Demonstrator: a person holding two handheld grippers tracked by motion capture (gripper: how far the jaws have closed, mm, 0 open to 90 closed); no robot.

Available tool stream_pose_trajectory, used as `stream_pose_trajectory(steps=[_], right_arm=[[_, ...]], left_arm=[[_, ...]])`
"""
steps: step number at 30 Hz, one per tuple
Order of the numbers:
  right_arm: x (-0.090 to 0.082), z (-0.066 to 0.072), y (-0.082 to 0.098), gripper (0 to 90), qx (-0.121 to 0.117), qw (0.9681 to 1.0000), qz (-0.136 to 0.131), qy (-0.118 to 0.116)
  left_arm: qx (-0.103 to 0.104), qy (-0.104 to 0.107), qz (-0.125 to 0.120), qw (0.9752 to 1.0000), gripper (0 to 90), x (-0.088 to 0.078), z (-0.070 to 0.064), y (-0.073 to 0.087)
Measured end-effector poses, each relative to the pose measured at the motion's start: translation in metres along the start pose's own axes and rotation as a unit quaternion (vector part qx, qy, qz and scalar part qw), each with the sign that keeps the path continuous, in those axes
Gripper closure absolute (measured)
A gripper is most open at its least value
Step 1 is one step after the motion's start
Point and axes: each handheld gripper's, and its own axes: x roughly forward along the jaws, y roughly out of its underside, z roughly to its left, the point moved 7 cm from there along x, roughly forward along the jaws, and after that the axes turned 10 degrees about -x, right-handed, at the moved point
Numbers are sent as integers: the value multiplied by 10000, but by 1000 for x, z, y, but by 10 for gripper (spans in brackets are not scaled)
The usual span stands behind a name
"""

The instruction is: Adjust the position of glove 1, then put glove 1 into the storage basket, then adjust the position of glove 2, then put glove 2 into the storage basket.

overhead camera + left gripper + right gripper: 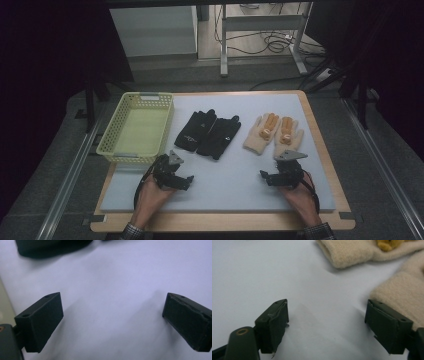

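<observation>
Pair of cream knitted gloves with orange bear faces lies flat on the pale blue-grey mat, cuffs toward me, the two touching side by side at the right of the desk. In the right gripper view a cream cuff sits just beyond my right jaw tip, seemingly not touching.

Right gripper: jaws released wide, nothing between them, bare mat under the gap. It sits just short of the cream pair.

Left gripper: jaws also released wide, empty. The pair of black fabric gloves lies ahead of it, mid-desk; its dark edge shows at the top of the left gripper view.

Pale yellow perforated plastic basket stands at the left of the desk, nothing visible in it, just beside the black pair.

Judgement: step in hand is the approach, each gripper to the pair nearest it. To do it well, I should come in low with the jaws wide, straddle a cuff edge, and pinch only one layer's worth of knit so the neighbouring glove is not dragged. Soft fabric will slump; lift slowly. Risk: catching both cream gloves at once, since they touch.
</observation>
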Motion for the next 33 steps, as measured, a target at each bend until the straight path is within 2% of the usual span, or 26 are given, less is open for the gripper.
stream_pose_trajectory(steps=[1, 2, 3, 5, 20, 26, 33], right_arm=[[0, 0, 0, 178, 1, 10000, -3, -8], [0, 0, 0, 178, 1, 10000, -3, -8], [0, 1, 0, 162, -9, 10000, 5, -11], [1, 2, 0, 131, -43, 10000, 24, -78], [1, 2, 0, 131, 11, 10000, 69, -57], [1, 3, -2, 141, 103, 9999, 89, 39], [0, 6, -6, 188, 99, 9999, 39, -56]], left_arm=[[-165, 172, -48, 9997, 36, 1, 2, 3], [-165, 172, -48, 9997, 28, 1, 2, 3], [-159, 296, -208, 9992, 40, 0, 5, 6], [-135, 262, -216, 9993, 39, 0, 4, 6], [-136, 261, -227, 9993, 39, 0, 4, 6], [-123, 259, -232, 9993, 39, 0, 4, 6], [-124, 260, -230, 9993, 39, 0, 4, 6]])
